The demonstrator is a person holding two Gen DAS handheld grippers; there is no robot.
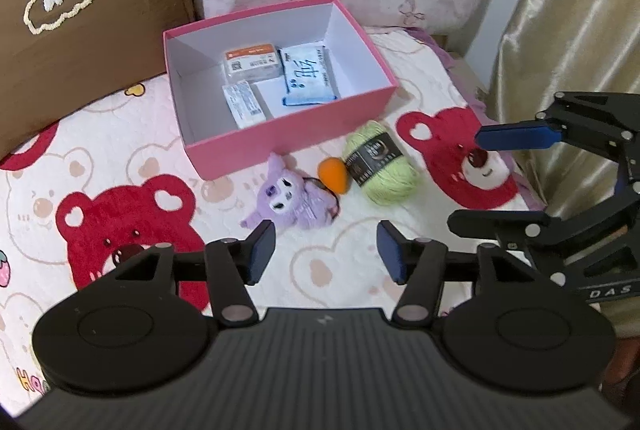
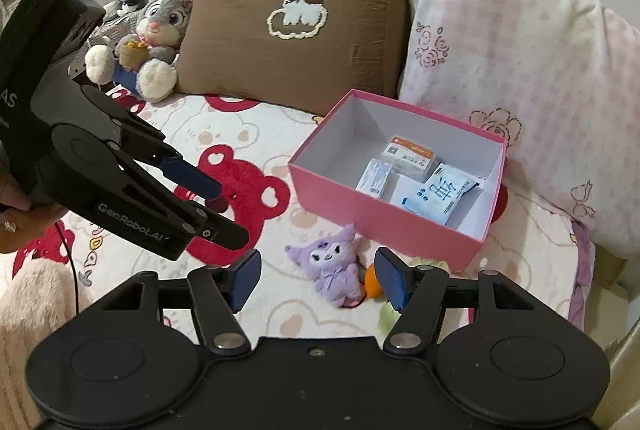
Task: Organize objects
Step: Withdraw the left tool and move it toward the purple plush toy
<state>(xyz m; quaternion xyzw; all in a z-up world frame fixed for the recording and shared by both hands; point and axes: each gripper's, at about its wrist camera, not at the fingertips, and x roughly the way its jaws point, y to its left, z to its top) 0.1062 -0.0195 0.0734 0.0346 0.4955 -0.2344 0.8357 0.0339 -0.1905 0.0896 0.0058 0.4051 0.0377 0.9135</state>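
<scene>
An open pink box (image 1: pixel 296 138) (image 2: pixel 380 218) stands on the bear-print bedspread and holds an orange-labelled packet (image 1: pixel 252 64), a blue-and-white tissue pack (image 1: pixel 306 76) and a small white packet (image 1: pixel 244 104). In front of it lie a purple plush (image 1: pixel 290 198) (image 2: pixel 332 262), an orange egg-shaped piece (image 1: pixel 334 174) (image 2: pixel 372 284) and a green yarn ball (image 1: pixel 382 166), half hidden in the right wrist view. My left gripper (image 1: pixel 326 250) (image 2: pixel 224 210) hovers open above the spread just short of the plush. To its right, my right gripper (image 2: pixel 318 276) (image 1: pixel 492 182) is open too, holding nothing.
A brown pillow (image 2: pixel 292 26) and a pink checked pillow (image 2: pixel 500 50) lean on the headboard behind the box. A grey rabbit plush (image 2: pixel 156 30) sits far left. A gold curtain (image 1: pixel 568 10) hangs past the bed's right edge. A hand (image 2: pixel 12 202) holds the left gripper.
</scene>
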